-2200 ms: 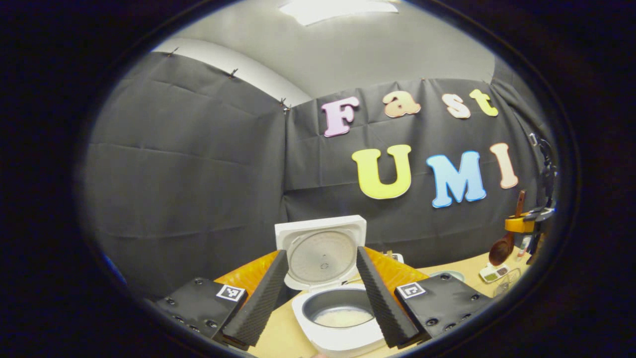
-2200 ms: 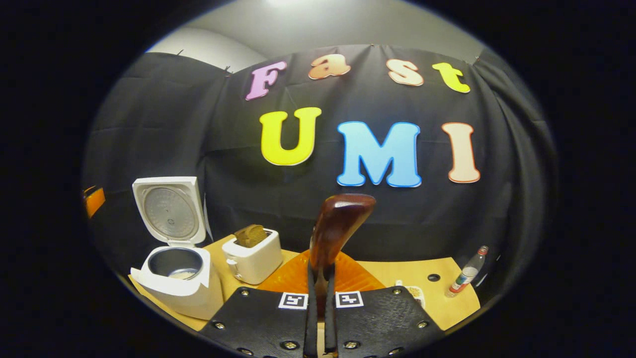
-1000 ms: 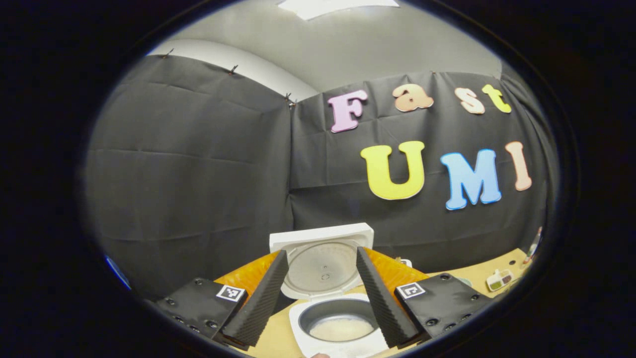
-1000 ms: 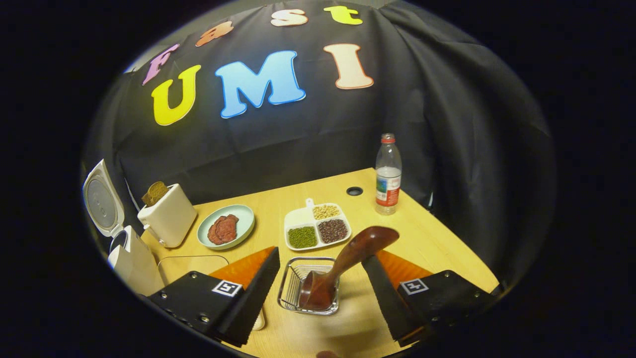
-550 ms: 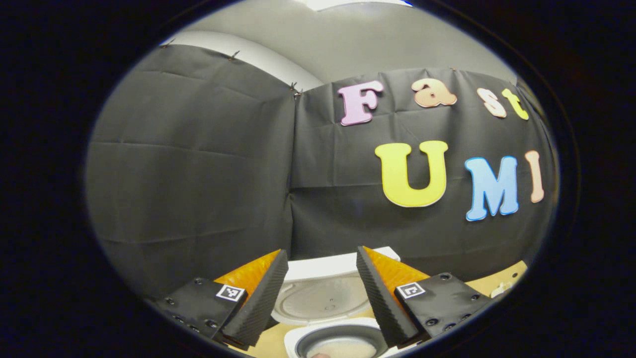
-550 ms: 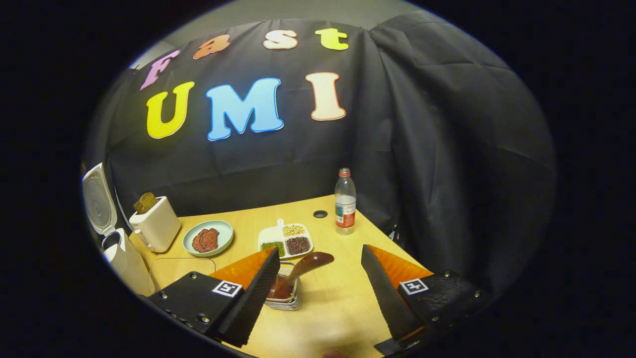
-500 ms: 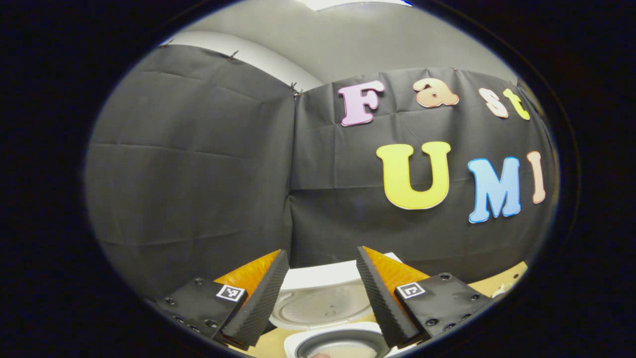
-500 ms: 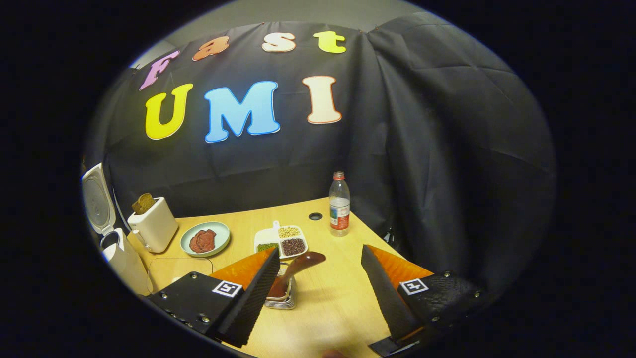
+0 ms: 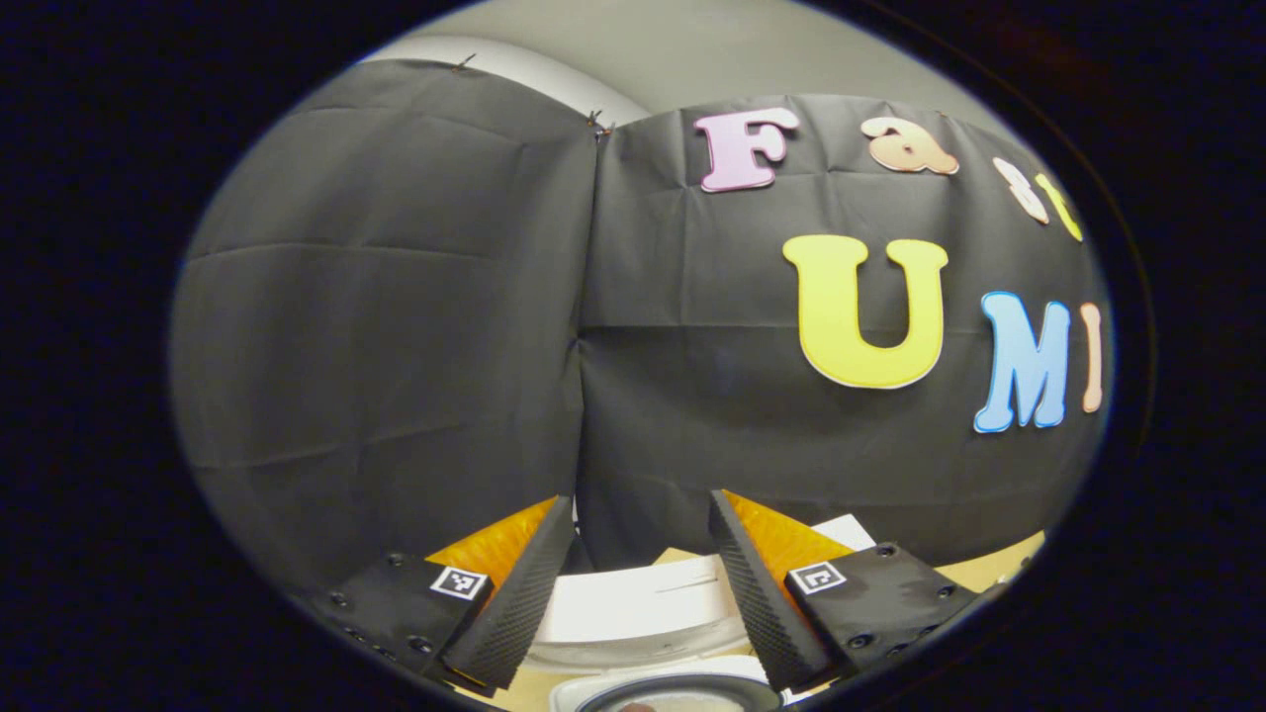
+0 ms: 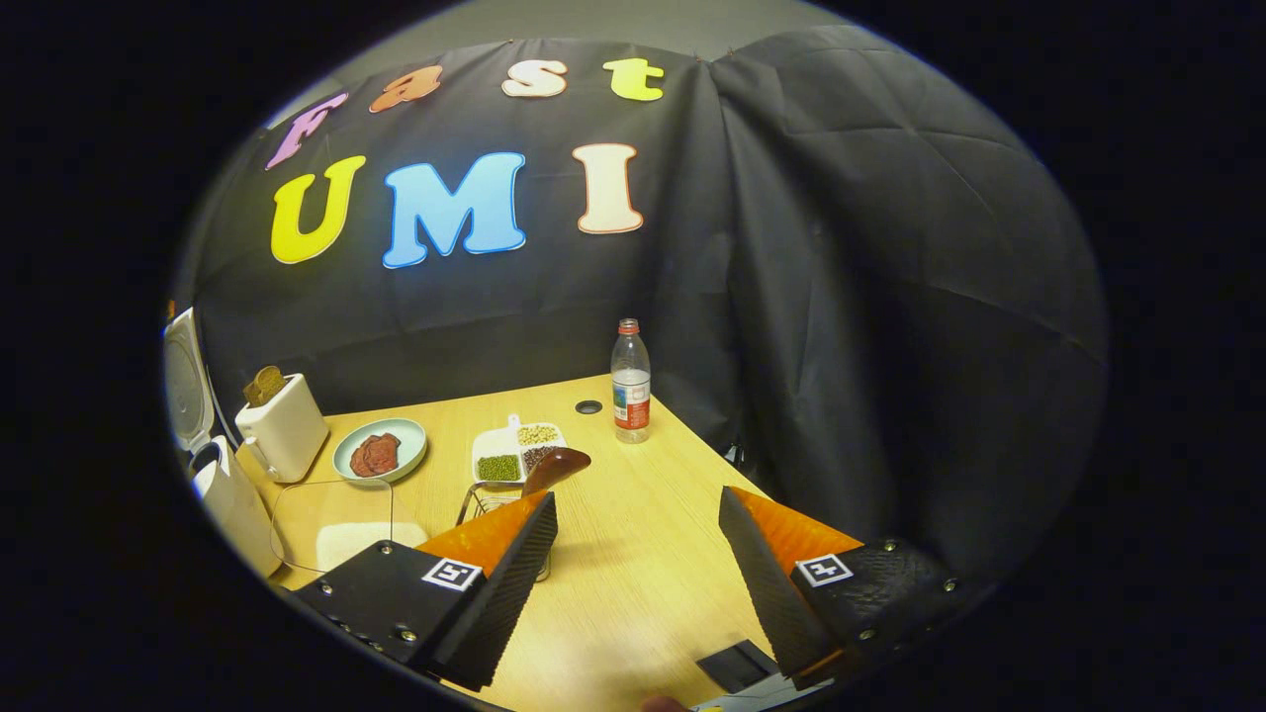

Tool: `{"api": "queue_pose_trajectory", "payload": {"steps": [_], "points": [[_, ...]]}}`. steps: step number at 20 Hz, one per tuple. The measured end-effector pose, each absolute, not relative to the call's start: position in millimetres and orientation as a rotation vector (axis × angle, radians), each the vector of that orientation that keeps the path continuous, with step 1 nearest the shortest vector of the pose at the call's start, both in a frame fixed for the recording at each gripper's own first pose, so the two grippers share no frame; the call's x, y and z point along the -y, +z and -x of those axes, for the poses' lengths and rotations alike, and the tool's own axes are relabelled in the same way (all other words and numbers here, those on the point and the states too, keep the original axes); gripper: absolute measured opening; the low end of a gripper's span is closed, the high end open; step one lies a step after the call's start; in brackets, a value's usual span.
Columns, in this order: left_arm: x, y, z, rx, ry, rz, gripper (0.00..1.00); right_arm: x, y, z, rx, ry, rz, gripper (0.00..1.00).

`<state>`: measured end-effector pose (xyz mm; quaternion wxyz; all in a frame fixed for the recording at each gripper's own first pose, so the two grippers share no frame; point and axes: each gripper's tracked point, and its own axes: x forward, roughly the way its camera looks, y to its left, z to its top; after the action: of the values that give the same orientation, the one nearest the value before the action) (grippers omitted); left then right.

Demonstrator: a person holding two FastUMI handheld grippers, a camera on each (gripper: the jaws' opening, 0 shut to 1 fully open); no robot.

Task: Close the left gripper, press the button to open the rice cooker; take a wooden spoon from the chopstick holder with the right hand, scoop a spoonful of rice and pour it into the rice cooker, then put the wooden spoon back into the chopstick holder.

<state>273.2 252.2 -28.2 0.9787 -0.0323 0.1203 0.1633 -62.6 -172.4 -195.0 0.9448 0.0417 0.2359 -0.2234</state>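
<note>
I judge the task all but done: my right claw (image 10: pixel 638 529) stands with its fingers wide apart and nothing between them, and the wooden spoon (image 10: pixel 554 467) sits in the wire holder (image 10: pixel 477 506) just past my left finger, its end leaning up toward one o'clock; my left claw (image 9: pixel 641 534) is likewise spread and empty, hanging over the rice cooker (image 9: pixel 633 613), whose lid (image 9: pixel 643 605) stands up and whose pot rim peeks in at six o'clock. In the right gripper view the cooker sits at nine o'clock at the table's (image 10: pixel 633 554) edge.

Nothing seems left to carry; the next move, as I judge it, calls only for drawing both claws back clear, minding the spoon so near my right claw's left finger, since a nudge could tip it or the holder.

Around: a toaster (image 10: pixel 280 427) with bread at ten o'clock; a plate (image 10: pixel 381 451) of something reddish beside it; a divided dish (image 10: pixel 512 450) of beans behind the holder; a water bottle (image 10: pixel 630 382) at twelve o'clock, well apart; a small dark object (image 10: pixel 737 665) near my right finger, too unclear to name.
</note>
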Motion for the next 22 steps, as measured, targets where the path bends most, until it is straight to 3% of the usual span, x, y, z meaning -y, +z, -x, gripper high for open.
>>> {"api": "queue_pose_trajectory", "payload": {"steps": [1,4,9,22], "points": [[-251,-23,-271,-0.225,0.328,0.043,0.92,171,-193,61,-0.477,-0.451,-0.082,1.00],[-245,-27,-267,-0.219,0.309,0.031,0.97,161,-189,52,-0.466,-0.413,-0.062,1.00],[-234,-23,-247,-0.215,0.279,0.026,0.98,124,-179,24,-0.440,-0.300,-0.056,1.00],[-147,-75,-127,-0.288,0.156,0.085,0.94,46,-144,-26,-0.356,-0.028,-0.021,1.00]]}}
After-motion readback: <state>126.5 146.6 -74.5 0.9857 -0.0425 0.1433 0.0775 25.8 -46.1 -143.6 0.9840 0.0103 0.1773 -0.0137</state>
